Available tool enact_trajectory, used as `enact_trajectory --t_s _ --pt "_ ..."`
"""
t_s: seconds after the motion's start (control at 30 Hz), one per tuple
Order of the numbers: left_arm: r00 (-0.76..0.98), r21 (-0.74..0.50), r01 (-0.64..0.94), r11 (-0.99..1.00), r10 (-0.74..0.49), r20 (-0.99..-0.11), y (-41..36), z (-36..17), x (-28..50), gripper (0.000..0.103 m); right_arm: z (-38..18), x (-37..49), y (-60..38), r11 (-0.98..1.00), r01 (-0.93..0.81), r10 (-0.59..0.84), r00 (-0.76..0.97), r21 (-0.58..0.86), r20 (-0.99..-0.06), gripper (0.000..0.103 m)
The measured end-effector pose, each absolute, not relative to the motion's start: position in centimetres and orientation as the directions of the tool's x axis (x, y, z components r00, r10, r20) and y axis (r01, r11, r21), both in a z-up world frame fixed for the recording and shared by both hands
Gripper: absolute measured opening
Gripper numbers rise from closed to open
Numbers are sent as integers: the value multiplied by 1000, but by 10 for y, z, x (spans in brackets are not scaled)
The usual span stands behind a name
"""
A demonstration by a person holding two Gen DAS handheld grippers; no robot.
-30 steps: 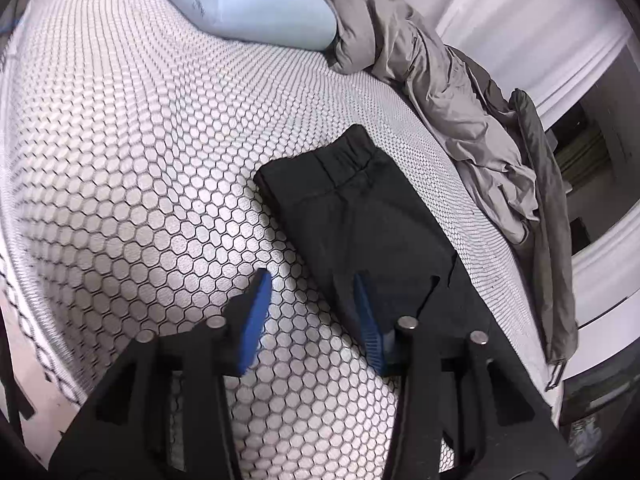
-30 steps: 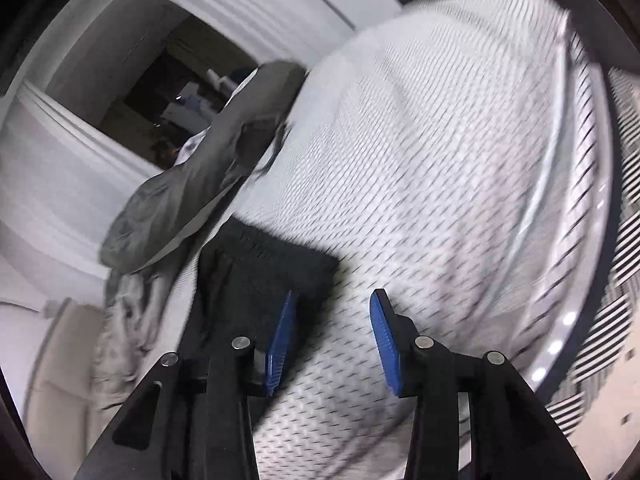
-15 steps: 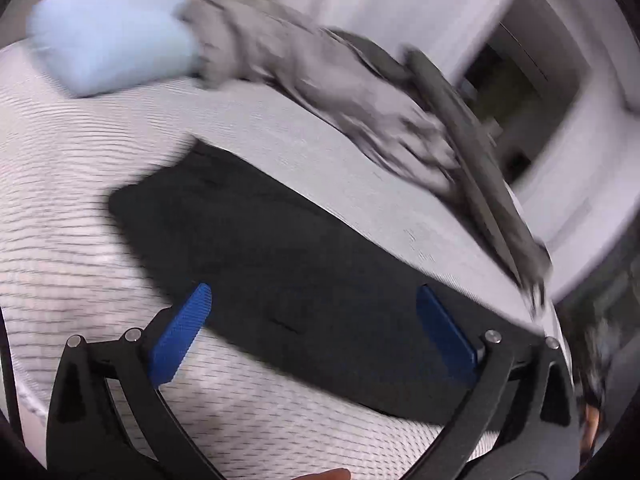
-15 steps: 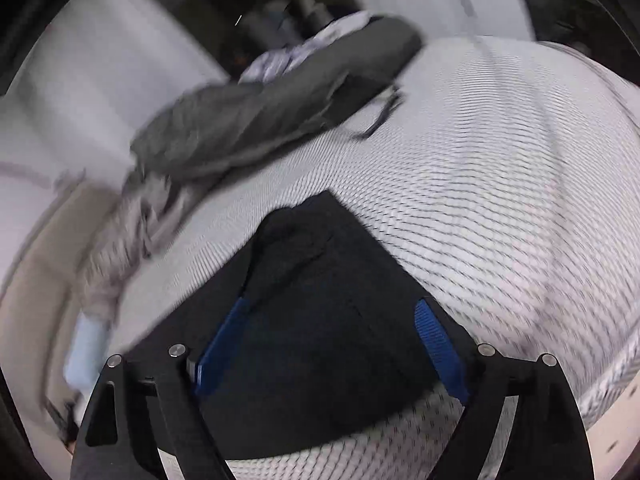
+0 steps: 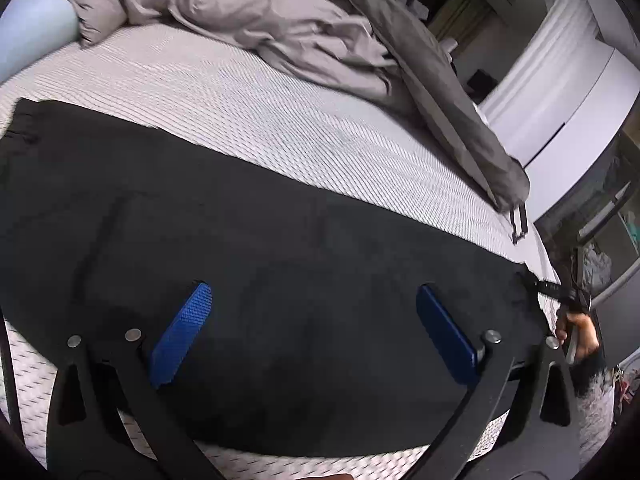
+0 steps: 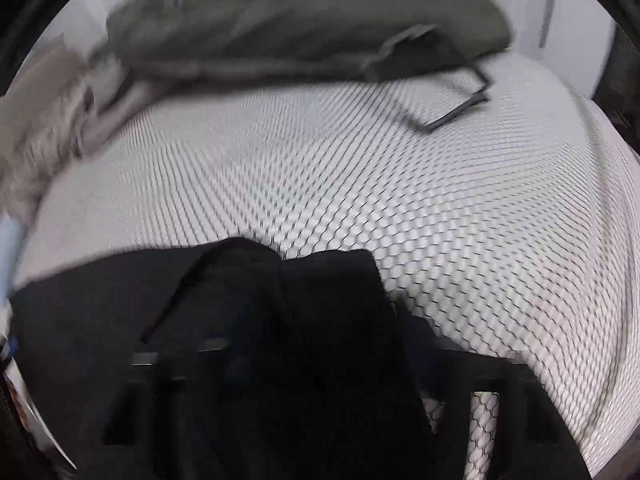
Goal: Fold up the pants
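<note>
A: Status of the left tool (image 5: 314,334)?
B: I read its blue pads (image 5: 182,334) spread wide above the black fabric pants (image 5: 280,240), flat on the honeycomb-patterned white bed (image 5: 320,120).
A: Right tool?
B: Blurred, pants (image 6: 304,340) draped over it; I cannot tell.

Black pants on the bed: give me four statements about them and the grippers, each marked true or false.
1. The black pants lie on a hexagon-patterned mattress. True.
2. The left gripper has its jaws shut on the pants. False: its jaws stand wide apart over the fabric.
3. A grey duvet is bunched along the far side. True.
4. The right gripper's blue pads show clearly in the right wrist view. False: black fabric and blur hide them.
</note>
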State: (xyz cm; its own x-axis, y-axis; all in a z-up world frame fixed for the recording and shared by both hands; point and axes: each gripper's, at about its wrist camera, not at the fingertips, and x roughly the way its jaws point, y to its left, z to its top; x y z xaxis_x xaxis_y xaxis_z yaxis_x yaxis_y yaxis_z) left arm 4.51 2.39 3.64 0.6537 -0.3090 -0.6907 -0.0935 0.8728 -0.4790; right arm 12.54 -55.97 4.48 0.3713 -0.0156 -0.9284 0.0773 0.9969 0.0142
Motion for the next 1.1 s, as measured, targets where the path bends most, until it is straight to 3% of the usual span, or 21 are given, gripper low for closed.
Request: enact_trajectory --t_s 0.13,0.2,0.33,0.47,0.83,1.1 --pt "635 -456 -60 888 -318 -704 -5 33 61 101 51 142 -568 991 134 -70 428 -14 -901 45" --pt "626 -409 -56 911 -287 -725 -22 31 67 101 40 150 -576 985 171 -95 379 -31 -921 59" --pt "614 -335 -4 942 -262 -744 -54 30 74 101 64 120 -567 986 165 -84 476 -5 -875 65" --pt "634 -242 89 966 -242 -735 -89 39 56 101 86 71 -527 999 26 -39 582 -29 -812 92" --pt "604 -163 234 958 -275 -748 -188 37 32 101 45 -1 -418 982 -174 151 469 77 -870 93" --pt "535 -107 271 956 -243 -809 -220 15 30 101 23 -5 -422 953 -245 -38 489 -179 -872 93"
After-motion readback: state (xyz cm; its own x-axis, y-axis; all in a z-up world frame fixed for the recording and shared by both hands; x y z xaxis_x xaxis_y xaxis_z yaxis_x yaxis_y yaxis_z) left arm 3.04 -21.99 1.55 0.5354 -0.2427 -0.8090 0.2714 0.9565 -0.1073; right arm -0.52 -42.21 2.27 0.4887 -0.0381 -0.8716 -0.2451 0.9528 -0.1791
